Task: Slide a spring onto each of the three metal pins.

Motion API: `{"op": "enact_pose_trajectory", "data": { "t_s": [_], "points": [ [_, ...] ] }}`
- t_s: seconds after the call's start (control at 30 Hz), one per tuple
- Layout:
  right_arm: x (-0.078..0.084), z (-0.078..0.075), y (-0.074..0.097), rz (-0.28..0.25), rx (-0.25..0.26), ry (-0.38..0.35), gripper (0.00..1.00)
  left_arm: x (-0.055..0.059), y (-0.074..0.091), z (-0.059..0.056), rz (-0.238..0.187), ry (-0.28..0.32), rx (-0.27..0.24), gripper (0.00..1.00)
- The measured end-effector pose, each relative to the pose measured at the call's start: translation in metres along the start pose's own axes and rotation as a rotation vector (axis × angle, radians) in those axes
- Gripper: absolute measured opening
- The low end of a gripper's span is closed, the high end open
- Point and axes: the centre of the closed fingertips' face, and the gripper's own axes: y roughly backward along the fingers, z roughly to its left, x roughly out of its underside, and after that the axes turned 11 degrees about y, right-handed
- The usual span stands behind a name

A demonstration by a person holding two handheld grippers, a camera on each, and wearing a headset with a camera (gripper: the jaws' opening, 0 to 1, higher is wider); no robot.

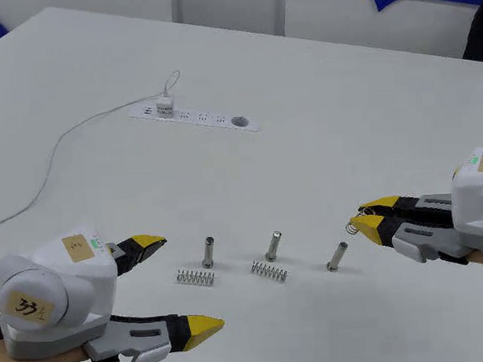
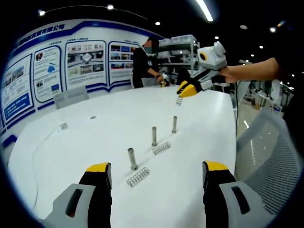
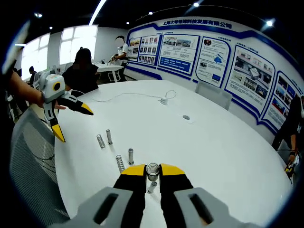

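Note:
Three short metal pins stand upright in a row on the white table: left pin [image 1: 207, 252], middle pin [image 1: 272, 245], right pin [image 1: 337, 255]. Two springs lie flat in front of the left and middle pins, one spring [image 1: 195, 277] and another spring [image 1: 269, 270]. My right gripper [image 1: 365, 217] is shut on a third spring [image 3: 152, 171], held just up and right of the right pin [image 3: 152, 186]. My left gripper [image 1: 175, 283] is open and holds nothing, close in front of the left pin [image 2: 132, 158].
A white power strip [image 1: 194, 117] with a plugged-in adapter and a cable trailing left lies further back on the table. A mesh chair [image 2: 266, 156] stands at the table's edge. People are at benches in the background.

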Motion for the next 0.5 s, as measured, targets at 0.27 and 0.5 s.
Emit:
{"op": "enact_pose_trajectory", "data": {
  "t_s": [0.27, 0.5],
  "points": [
    [0.017, 0.000, -0.009, 0.026, -0.005, -0.043, 0.11, 0.010, 0.004, 0.006, 0.001, 0.051, -0.043, 0.88],
    [0.024, 0.002, -0.019, 0.046, -0.015, -0.048, 0.11, 0.013, 0.003, 0.006, 0.005, 0.065, -0.053, 0.89]
  ]
}}
